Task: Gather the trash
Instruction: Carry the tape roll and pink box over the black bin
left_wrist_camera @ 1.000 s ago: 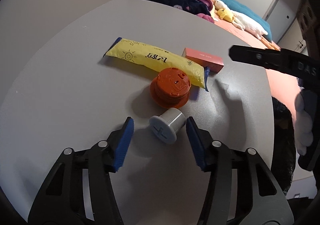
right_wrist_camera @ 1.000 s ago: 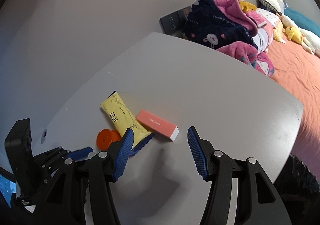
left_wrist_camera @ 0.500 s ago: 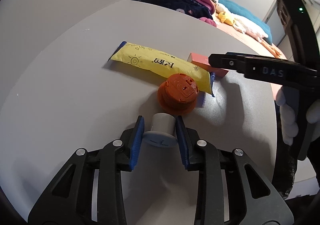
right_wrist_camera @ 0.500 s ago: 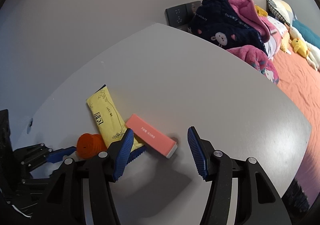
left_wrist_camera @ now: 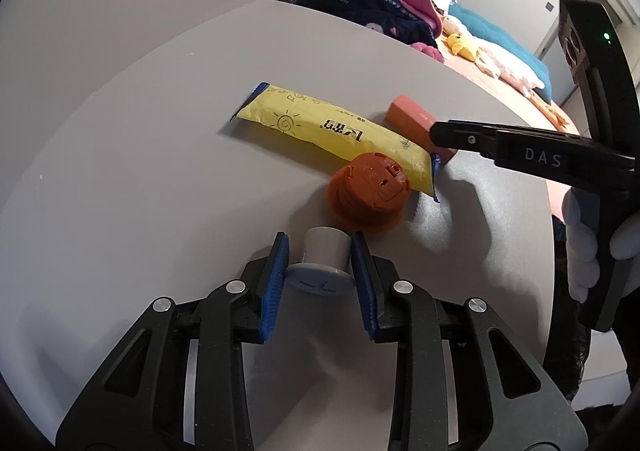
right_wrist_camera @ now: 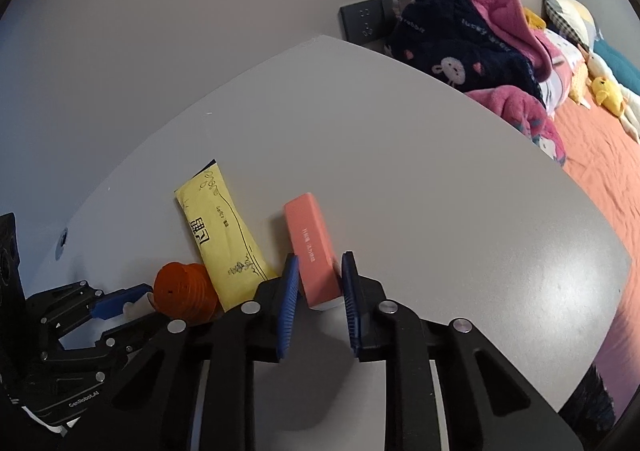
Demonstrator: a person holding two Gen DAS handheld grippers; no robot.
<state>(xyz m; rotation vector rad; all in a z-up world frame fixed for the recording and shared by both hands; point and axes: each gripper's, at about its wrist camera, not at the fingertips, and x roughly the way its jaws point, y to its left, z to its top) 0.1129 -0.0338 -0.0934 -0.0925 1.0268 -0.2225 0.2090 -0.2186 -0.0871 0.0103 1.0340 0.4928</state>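
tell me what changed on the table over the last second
The left gripper closed on the grey cap, which had lain loose between its open fingers. The right gripper came forward and down to the pink box; its jaws are closing around the box's near end. The yellow packet and orange lid stayed put.

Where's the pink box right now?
On the grey table, the pink box lies right of the yellow packet in the right wrist view, its near end between the closing right hand-held gripper.
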